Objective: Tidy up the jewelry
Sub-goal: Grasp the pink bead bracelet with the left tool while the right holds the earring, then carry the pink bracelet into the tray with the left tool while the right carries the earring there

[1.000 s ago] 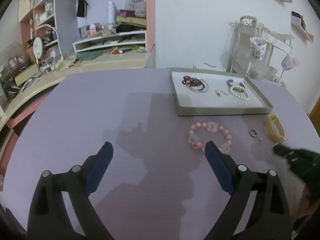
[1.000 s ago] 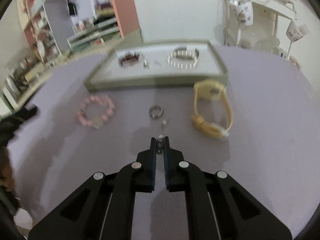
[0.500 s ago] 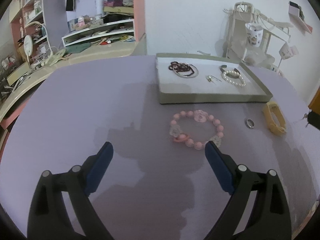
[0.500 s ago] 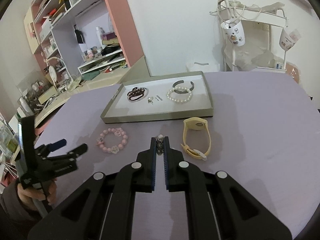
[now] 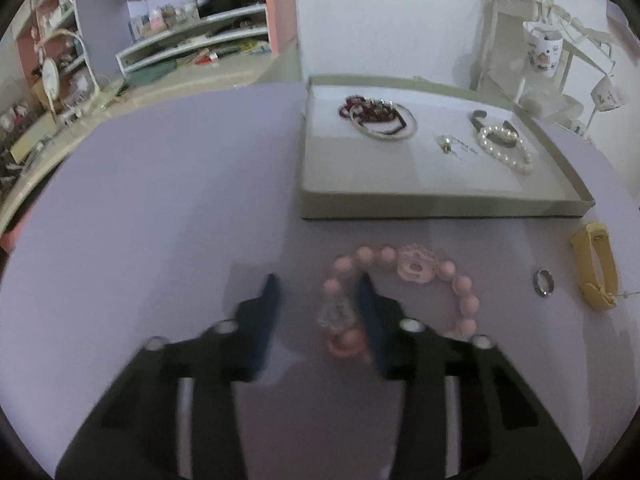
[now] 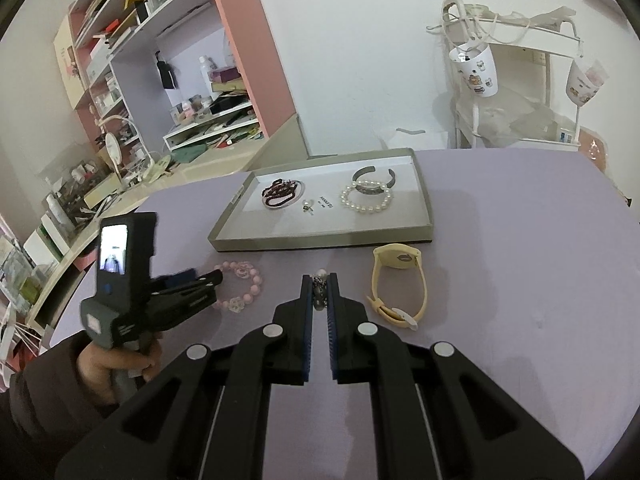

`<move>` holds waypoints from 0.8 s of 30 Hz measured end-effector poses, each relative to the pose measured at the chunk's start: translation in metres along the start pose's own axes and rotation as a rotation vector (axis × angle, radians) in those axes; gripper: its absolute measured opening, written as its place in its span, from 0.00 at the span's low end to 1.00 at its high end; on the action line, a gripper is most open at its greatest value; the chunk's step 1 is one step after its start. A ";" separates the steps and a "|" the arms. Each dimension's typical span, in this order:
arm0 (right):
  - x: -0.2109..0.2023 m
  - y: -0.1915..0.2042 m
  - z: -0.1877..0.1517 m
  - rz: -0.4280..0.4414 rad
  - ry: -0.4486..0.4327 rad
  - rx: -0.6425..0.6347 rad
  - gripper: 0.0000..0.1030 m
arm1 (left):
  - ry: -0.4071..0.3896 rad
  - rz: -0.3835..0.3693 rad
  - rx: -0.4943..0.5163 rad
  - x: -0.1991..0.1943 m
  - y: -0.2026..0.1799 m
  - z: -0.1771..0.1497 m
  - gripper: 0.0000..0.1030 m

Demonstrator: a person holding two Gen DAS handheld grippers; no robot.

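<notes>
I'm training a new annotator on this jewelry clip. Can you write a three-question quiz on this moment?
1. True or false: the pink bead bracelet lies inside the tray.
2. Which gripper is shut on a small earring? A) left B) right
3. Fill in: the silver ring lies on the table between the pink bracelet and the ____ wristband.

Key: 1 false; 2 B; 3 yellow.

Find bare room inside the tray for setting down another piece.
The tray is free along its near wall, in front of the dark bangles, earrings and pearl bracelet. Its far half is crowded.
</notes>
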State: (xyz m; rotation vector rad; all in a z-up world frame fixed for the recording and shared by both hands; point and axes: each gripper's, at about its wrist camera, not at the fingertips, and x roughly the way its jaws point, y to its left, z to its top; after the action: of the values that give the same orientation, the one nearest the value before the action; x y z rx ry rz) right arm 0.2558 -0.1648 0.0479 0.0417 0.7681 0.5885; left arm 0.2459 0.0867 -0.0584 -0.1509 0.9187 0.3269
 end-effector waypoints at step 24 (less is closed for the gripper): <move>-0.010 0.019 0.008 0.035 -0.039 -0.025 0.07 | -0.207 -0.060 0.098 -0.093 -0.009 0.013 0.13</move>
State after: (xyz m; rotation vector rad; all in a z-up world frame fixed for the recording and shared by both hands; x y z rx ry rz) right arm 0.2458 -0.1525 0.0648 0.0438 0.7232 0.6287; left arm 0.2066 0.0625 0.0237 -0.0526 0.7221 0.2363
